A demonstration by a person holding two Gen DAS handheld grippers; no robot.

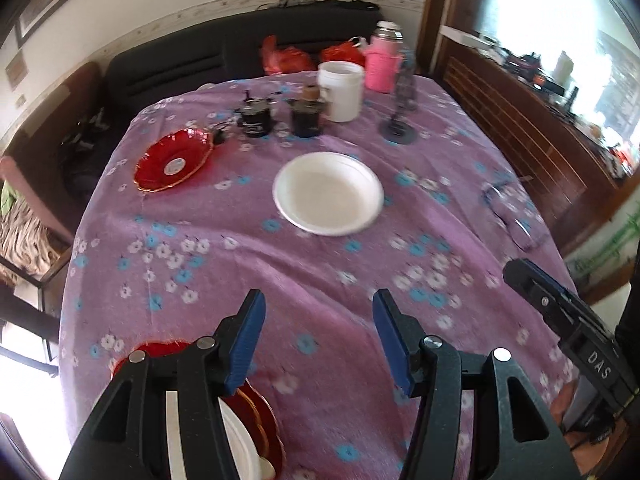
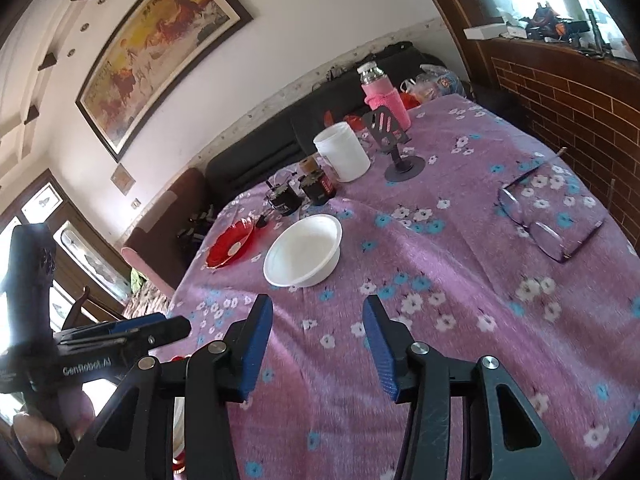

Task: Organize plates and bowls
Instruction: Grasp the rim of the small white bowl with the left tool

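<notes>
A white bowl [image 1: 328,193] sits in the middle of the purple floral tablecloth [image 1: 320,272]; it also shows in the right wrist view [image 2: 303,251]. A red glass plate [image 1: 173,160] lies to its left, also in the right wrist view [image 2: 231,242]. Near the table's front left edge a white dish [image 1: 240,440] rests on a red plate [image 1: 260,408], partly hidden under my left gripper [image 1: 318,340]. The left gripper is open and empty above the cloth. My right gripper [image 2: 316,344] is open and empty, short of the white bowl.
At the far side stand a white tub [image 1: 341,90], two dark jars [image 1: 280,118], a pink-sleeved bottle [image 1: 382,60] and a phone stand [image 1: 400,120]. Eyeglasses [image 2: 548,220] lie at the right. A dark sofa [image 1: 180,60] lies behind, a wooden wall to the right.
</notes>
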